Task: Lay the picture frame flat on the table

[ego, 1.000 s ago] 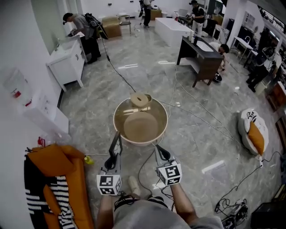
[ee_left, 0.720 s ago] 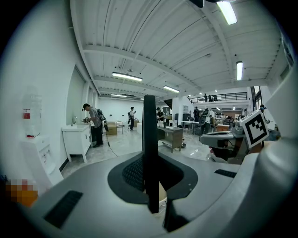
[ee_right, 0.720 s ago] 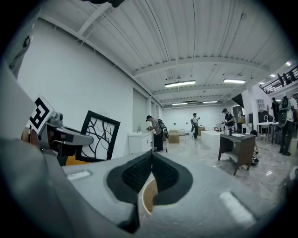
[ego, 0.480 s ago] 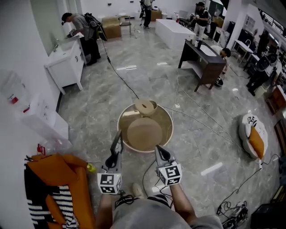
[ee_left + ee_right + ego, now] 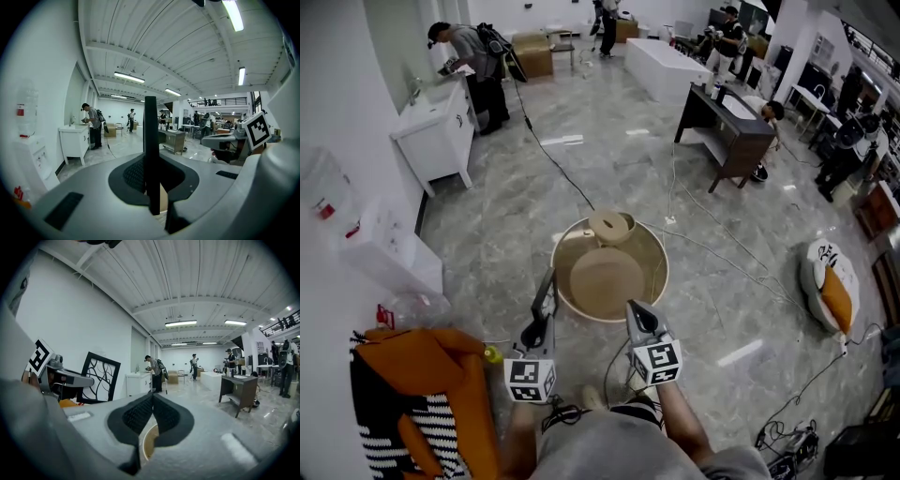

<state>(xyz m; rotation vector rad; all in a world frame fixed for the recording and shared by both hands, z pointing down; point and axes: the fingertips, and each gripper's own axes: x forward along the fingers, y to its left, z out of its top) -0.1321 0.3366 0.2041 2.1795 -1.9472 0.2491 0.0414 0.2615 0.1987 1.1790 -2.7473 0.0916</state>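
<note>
A black picture frame point(image 5: 98, 376) with a branch pattern stands upright in my left gripper point(image 5: 547, 281), which is shut on its edge. In the left gripper view the frame point(image 5: 151, 154) shows edge-on as a thin black bar between the jaws. My right gripper point(image 5: 631, 309) is shut and holds nothing; its pads point(image 5: 152, 401) meet at the tip. Both grippers hover side by side just short of the near rim of a round wooden table point(image 5: 659, 272). A small round wooden piece point(image 5: 611, 225) sits at the table's far edge.
An orange seat with a striped cloth point(image 5: 422, 375) is at my lower left. Cables point(image 5: 712, 248) trail over the marble floor. A white cabinet point(image 5: 436, 122) with a person beside it, a dark desk point(image 5: 727, 122) and a floor cushion point(image 5: 830, 277) stand further off.
Both grippers and my view have moved forward, and the round table now lies closer under the gripper tips. The frame stays held upright in the left gripper.
</note>
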